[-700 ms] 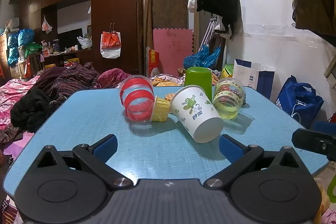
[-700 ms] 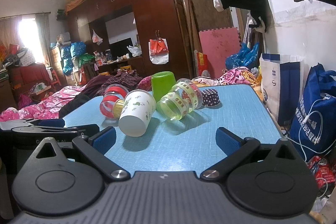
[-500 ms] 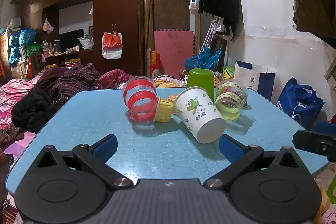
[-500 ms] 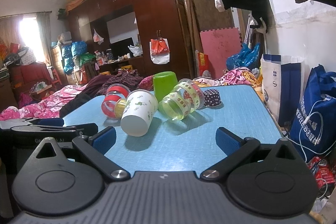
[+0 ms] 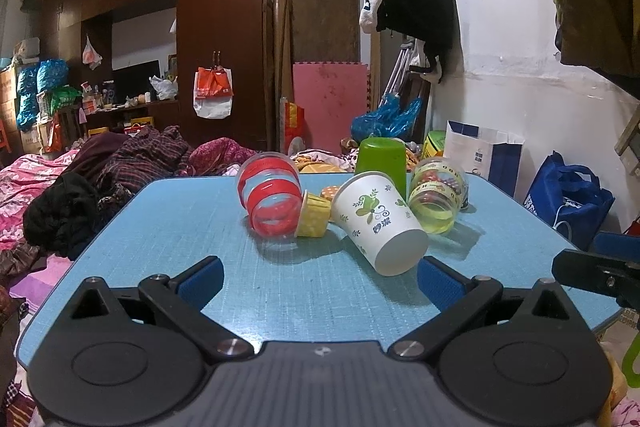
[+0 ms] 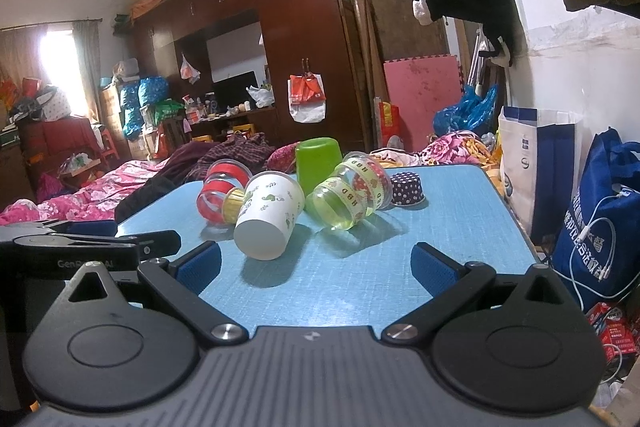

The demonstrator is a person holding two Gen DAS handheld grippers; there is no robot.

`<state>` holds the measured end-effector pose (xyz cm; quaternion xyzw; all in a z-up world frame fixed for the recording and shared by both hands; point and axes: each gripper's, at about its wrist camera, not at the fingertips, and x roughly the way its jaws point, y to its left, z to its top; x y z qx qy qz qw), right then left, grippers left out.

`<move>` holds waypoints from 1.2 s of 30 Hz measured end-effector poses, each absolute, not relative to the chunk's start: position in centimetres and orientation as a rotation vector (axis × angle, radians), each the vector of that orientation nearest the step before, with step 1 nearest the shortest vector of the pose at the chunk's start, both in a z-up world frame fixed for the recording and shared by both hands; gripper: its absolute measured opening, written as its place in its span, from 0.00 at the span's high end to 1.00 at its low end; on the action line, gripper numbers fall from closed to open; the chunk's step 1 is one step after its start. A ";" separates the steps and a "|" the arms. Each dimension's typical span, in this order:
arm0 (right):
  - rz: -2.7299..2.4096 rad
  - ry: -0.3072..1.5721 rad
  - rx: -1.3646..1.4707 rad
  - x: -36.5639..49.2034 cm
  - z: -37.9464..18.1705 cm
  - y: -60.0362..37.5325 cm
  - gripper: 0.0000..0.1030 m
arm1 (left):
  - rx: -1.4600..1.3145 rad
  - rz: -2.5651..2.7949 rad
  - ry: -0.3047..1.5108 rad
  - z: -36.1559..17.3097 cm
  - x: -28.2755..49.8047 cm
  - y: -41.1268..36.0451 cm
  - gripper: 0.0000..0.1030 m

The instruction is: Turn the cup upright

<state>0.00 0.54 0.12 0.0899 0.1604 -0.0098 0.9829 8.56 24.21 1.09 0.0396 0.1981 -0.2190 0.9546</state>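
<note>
Several cups lie clustered on the blue table. A white paper cup with green print lies on its side, base toward me; it also shows in the right wrist view. A clear red-striped cup and a small yellow cup lie to its left. A clear yellow-green cup lies to its right. A green cup stands upside down behind. My left gripper is open and empty, just short of the white cup. My right gripper is open and empty, near the table's front.
A dark polka-dot cup sits upside down at the back right. Clothes are piled past the table's left edge. Bags stand right of the table. The left gripper shows in the right wrist view.
Both grippers have moved slightly forward toward the cups. Nothing on the table has moved.
</note>
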 end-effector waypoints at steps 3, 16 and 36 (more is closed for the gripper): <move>-0.020 0.325 0.181 0.0 0.1 0.4 0.01 | 0.079 -0.444 0.404 1.1 8.7 24.3 0.00; -0.022 0.329 0.179 0.0 0.2 0.5 0.01 | 0.079 -0.451 0.408 1.2 8.6 24.3 0.00; -0.023 0.330 0.182 0.0 0.2 0.5 0.01 | 0.078 -0.454 0.411 1.2 8.7 24.2 0.00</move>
